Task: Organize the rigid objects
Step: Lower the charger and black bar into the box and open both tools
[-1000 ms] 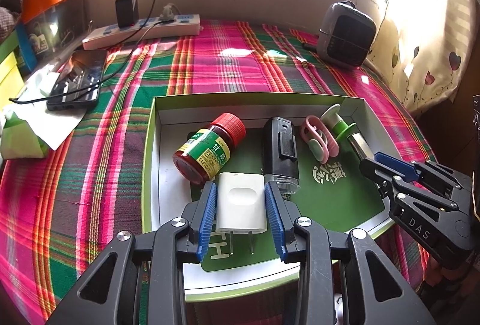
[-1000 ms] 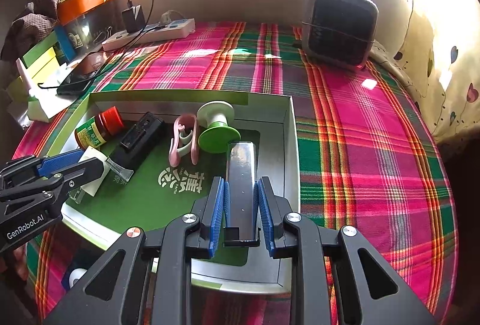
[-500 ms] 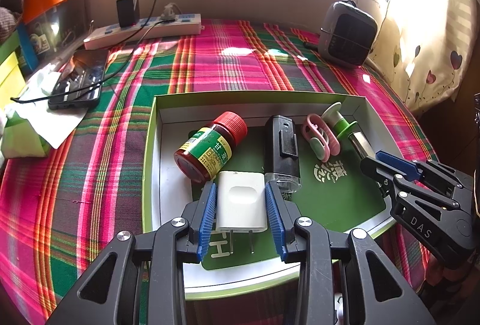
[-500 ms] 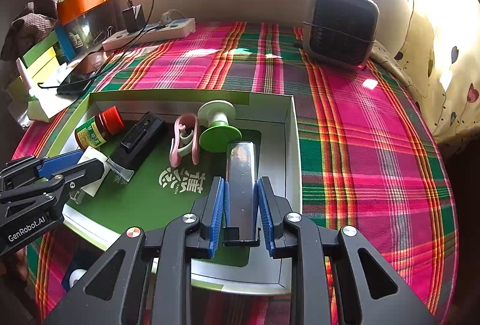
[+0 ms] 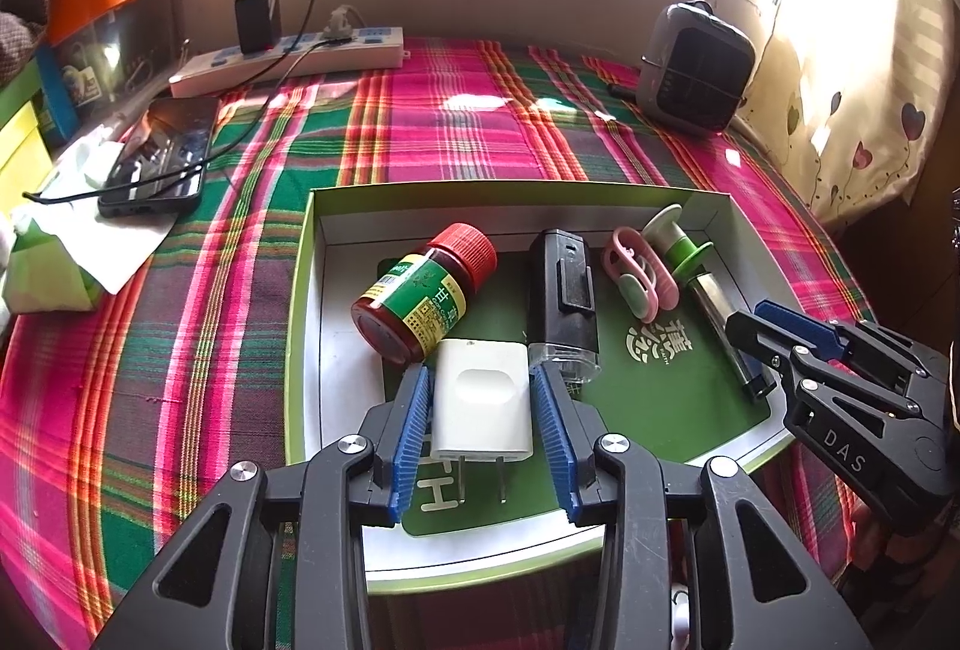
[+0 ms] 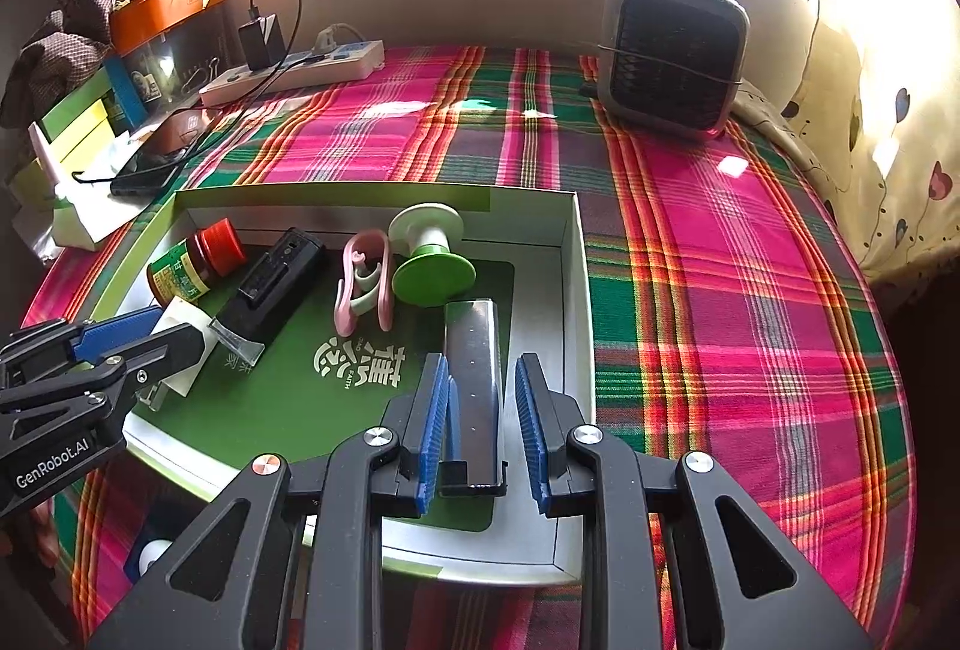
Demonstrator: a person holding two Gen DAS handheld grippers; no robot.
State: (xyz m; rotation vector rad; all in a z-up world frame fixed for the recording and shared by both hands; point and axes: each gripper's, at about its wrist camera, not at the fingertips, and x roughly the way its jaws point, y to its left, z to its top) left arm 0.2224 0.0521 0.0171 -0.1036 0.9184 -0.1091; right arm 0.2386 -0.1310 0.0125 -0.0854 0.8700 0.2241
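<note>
In the left wrist view, the left hand-held gripper stood released around the white plug adapter, with small gaps at both pads; the adapter lay flat in the green box, at 6 o'clock from the red-capped bottle. It looked light, stiff and smooth, so its flat sides seemed the best hold, away from the thin prongs. In the right wrist view, the right hand-held gripper was also released around the dark metallic bar, at 5 o'clock from the green spool. The bar seemed rigid and slippery.
</note>
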